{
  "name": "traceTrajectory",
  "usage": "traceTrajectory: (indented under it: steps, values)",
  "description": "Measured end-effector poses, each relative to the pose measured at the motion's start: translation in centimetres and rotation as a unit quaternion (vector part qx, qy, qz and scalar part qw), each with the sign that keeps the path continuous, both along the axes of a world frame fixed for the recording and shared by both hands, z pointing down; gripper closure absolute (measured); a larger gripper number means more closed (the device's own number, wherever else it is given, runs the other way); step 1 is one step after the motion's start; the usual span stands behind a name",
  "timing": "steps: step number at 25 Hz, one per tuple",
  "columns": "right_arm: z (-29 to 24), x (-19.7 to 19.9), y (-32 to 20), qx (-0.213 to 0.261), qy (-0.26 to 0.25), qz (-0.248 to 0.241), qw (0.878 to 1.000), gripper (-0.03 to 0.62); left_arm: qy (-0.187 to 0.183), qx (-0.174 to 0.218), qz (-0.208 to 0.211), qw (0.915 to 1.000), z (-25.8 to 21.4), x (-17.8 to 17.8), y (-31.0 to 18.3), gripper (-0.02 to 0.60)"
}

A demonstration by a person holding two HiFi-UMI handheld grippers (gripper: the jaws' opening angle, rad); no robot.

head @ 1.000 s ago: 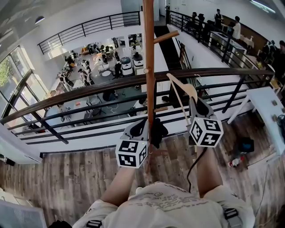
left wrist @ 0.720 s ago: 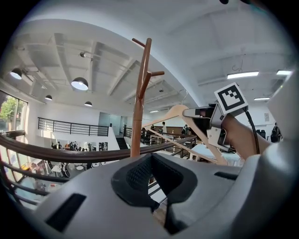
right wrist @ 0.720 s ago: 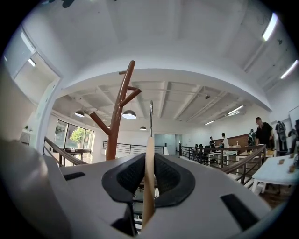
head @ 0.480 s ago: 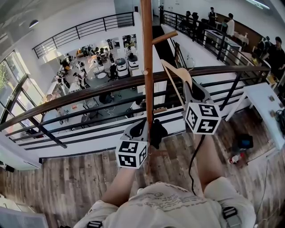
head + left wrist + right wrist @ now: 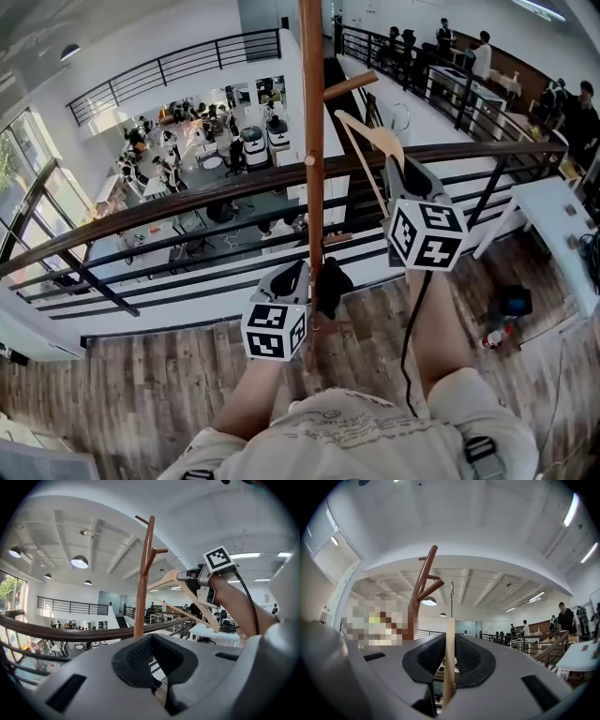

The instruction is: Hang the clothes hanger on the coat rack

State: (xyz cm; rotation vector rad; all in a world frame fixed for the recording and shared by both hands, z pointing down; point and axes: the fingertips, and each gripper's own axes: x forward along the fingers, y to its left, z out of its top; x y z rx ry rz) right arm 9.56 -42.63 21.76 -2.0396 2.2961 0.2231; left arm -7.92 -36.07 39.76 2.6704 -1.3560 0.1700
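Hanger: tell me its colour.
Pale natural wood; the hanger shows best in the left gripper view.

Floor point(image 5: 141, 375): grey-brown wood planks, upper level, edged by dark railing point(image 5: 187, 202).
On floor:
- coat rack point(image 5: 313, 141), brown wooden pole, upright, just inside railing; foot hidden
- white table point(image 5: 555, 217), far right, close to railing
- dark bag-like item point(image 5: 514, 302), beside table
- small red-and-white object point(image 5: 494, 339), near dark item
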Motion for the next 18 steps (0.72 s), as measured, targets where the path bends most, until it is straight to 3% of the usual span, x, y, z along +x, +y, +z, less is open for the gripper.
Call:
traceTrajectory:
  steps: [18]
  values:
    - [-5.7,-0.6,-2.3,0.04,0.022,0.004,0.999,0.543,0.003,-0.005,-0.017,0.9998,0.5,-2.2,-0.5,0.577]
